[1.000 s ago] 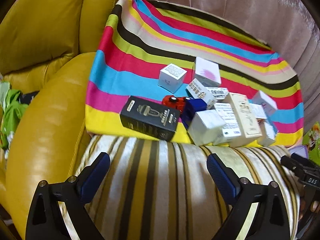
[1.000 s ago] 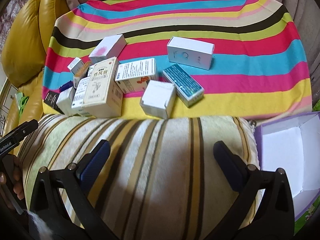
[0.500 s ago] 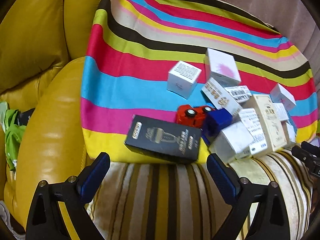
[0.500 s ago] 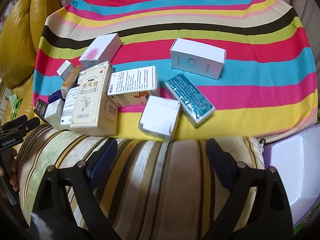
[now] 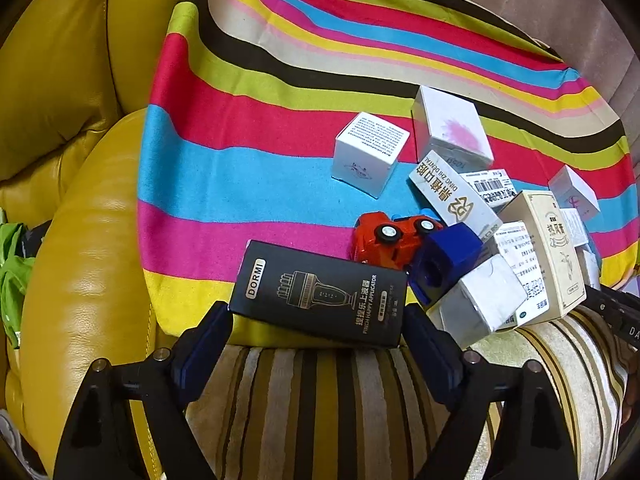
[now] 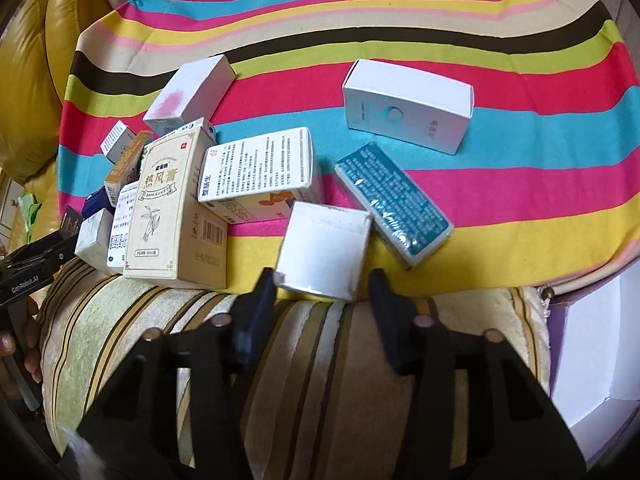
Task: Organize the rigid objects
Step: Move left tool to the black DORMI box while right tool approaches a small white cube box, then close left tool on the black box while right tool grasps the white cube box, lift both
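Where a yellow leather sofa (image 5: 68, 240) fills the left of the left wrist view: a rainbow-striped cloth (image 5: 256, 128) spread across the middle, a brown-and-cream striped cushion (image 5: 320, 400) along the near edge. At the far right of the right wrist view, an open purple-rimmed carton (image 6: 592, 360), white inside, beside the cushion.

On the cloth, a jumble of boxes. Largest near the left side, a black box (image 5: 320, 296) lying flat at the cloth's near edge, slightly overhanging the cushion. Beside it to the right, a cream box (image 6: 172, 208) with dark lettering, leaning on smaller white packs. Further right, a white box with fine print (image 6: 260, 168), a teal box (image 6: 394, 204) lying diagonally, and a long white box (image 6: 408, 106) well apart toward the back. Behind the pile, a white box with a pink smudge (image 6: 190, 94). Just behind the black box, a red toy car (image 5: 394, 236) on its side, touching a blue block (image 5: 448, 260).

Left gripper (image 5: 316, 322) released, wide apart, one finger at each end of the black box, close to or just touching, not clamped. Right gripper (image 6: 322, 284) likewise released, fingers flanking a small white box (image 6: 324, 250) at the cloth's near edge, contact unclear.
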